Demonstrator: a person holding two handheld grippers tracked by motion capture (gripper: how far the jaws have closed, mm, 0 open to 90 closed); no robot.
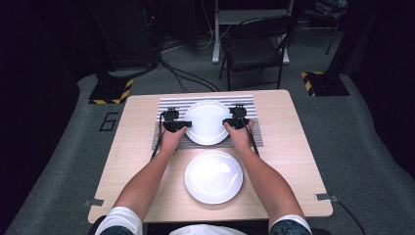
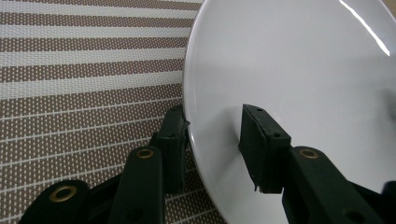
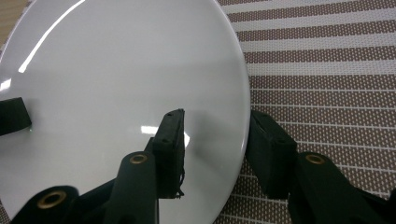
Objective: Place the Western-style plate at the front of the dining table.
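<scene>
Plate (image 1: pixel 207 122) at upper centre on the striped mat (image 1: pixel 252 105) — left gripper (image 1: pixel 188 125) and right gripper (image 1: pixel 225 123) straddle opposite rims, jaws parted.

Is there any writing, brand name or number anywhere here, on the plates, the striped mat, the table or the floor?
"6": an outlined mark that reads like this digit, on the grey floor left of the table.
Plates, striped mat, grippers: no text.
Yellow-and-black hazard stripes on stand bases: pattern only.
</scene>
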